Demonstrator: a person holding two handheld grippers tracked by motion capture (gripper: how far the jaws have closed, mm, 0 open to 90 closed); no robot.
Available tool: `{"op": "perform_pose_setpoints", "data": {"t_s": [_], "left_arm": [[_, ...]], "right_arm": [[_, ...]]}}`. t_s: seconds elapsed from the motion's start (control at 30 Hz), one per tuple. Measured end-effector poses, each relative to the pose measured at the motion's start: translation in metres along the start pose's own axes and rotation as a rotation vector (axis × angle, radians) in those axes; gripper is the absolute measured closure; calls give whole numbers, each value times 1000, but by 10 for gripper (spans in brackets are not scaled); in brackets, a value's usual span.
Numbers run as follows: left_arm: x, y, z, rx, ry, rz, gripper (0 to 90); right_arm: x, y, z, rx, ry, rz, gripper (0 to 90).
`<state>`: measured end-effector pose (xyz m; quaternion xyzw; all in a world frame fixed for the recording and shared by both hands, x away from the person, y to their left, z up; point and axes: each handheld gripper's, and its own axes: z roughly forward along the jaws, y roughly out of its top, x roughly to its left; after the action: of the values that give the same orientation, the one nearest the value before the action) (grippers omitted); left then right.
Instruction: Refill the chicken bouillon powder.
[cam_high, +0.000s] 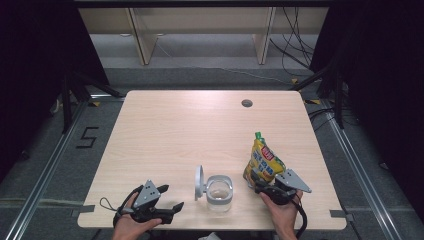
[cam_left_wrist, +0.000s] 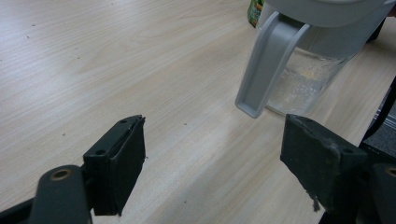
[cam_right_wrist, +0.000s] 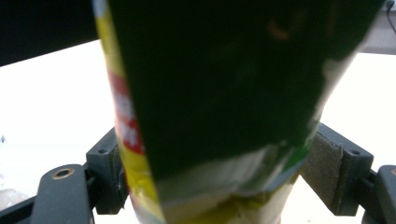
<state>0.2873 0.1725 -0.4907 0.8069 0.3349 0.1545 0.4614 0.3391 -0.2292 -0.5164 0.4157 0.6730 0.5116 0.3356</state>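
Right gripper (cam_high: 264, 184) sits nr the front edge of the desk (cam_high: 175, 130), right of centre, w/ its jaws pinching the lower part of a yellow spout pouch (cam_high: 263, 159). Pouch stands upright, green cap on top, red label patch on its face; it's lifted or resting at the base, can't tell which. In the right gripper view the pouch (cam_right_wrist: 224, 102) is v. close to the lens, dark and blurred, squeezed betw. both pads, one pad pressed on each side.

Just left of the pouch, also nr the front edge, stands a clear jar (cam_high: 219, 192) w/ a pale rim; its hinged lid (cam_high: 199, 182) is flipped open and stands up on the jar's left side. Jar and pouch are close but apart. Left gripper view shows the jar (cam_left_wrist: 306, 79) w/ a bit of pale content at the bottom, lid hanging down toward the desk top.

Left gripper (cam_high: 172, 206) is at the front-left part of the desk, left of the jar, jaws spread wide w/ nothing betw. them, pointing toward the jar. It's near the jar, not touching. A person's hand holds each gripper from the front edge.
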Motion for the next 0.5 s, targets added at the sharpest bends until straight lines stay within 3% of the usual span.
{"op": "perform_pose_setpoints", "data": {"t_s": [0.1,0.13,0.17,0.23,0.27,0.33,0.37,0.4,0.47,0.5], "left_arm": [[0,0,0,0,-2,2,214],[-1,0,0,0,0,-10,214],[-1,-1,0,-1,-2,-26,214],[-1,0,1,-10,-9,-10,214],[0,0,0,0,-7,-1,214],[-2,0,1,-9,-7,-10,214],[-2,0,1,-13,-8,-14,214],[-2,0,1,-18,-12,-14,214],[-2,0,1,-20,-13,-16,214],[-1,0,0,-8,-12,-4,214]], "right_arm": [[2,0,3,-27,3,42,233],[5,0,2,-5,25,89,238],[4,0,3,-14,28,82,239],[5,0,4,-29,18,92,264],[4,0,6,-66,2,55,284],[6,0,6,-39,19,72,295],[7,0,7,-46,31,66,295],[7,0,7,-41,15,63,297],[7,1,9,-80,5,38,312],[7,1,9,-56,27,45,318]]}}
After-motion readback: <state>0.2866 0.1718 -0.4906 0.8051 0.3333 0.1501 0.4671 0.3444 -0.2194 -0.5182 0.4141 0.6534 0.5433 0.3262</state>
